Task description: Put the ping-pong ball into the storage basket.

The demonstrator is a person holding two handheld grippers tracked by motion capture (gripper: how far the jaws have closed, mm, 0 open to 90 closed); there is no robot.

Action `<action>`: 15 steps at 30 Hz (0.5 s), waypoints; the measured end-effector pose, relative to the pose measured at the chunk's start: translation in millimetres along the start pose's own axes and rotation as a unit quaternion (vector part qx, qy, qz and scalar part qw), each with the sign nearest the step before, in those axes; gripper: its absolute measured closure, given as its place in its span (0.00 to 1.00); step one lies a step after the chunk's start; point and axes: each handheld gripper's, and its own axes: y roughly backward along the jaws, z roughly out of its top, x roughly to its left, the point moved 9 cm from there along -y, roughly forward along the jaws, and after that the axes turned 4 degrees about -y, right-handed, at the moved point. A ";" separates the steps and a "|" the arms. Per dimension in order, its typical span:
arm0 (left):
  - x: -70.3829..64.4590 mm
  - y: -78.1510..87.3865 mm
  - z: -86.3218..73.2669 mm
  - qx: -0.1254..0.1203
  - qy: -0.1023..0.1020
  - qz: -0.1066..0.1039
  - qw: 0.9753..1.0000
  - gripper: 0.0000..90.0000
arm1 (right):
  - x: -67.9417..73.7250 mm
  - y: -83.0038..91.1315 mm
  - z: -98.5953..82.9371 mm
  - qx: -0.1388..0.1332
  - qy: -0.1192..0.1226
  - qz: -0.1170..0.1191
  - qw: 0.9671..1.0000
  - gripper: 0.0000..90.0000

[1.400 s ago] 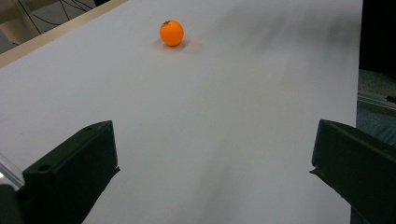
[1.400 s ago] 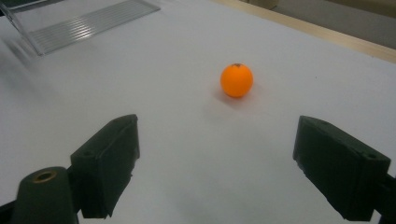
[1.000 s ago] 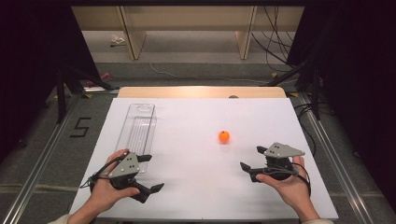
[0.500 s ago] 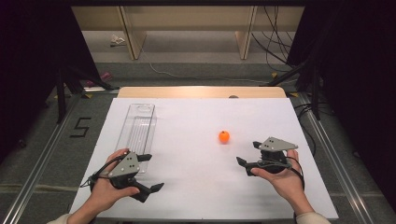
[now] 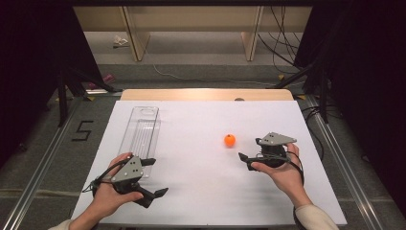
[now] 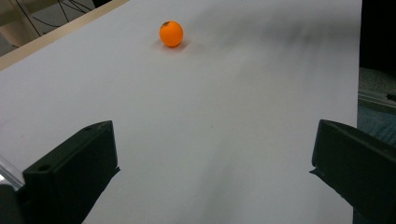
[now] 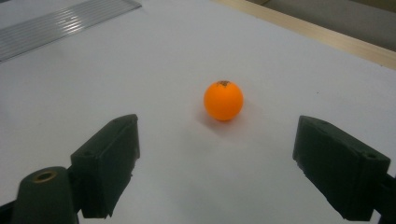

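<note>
Ball (image 5: 230, 140) outside tray (image 5: 141, 134) — near right claw (image 5: 250, 151)

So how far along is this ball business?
Nothing looks done yet: the orange ball sits loose on the white table. In hand: the open right hand-held gripper points at it from close by. Grabbing it is left. The left hand-held gripper is open, by the clear tray.
</note>
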 end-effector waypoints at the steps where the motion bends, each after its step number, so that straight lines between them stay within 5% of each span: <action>1: -0.1 -0.1 0.0 0.000 0.000 0.000 1.000 0.00 | -0.2 -1.2 0.3 0.001 0.000 -0.001 1.000 0.17; 15: -0.1 0.3 0.2 0.000 0.000 0.000 1.000 0.00 | -3.7 -20.4 3.5 0.016 0.003 -0.004 1.000 0.17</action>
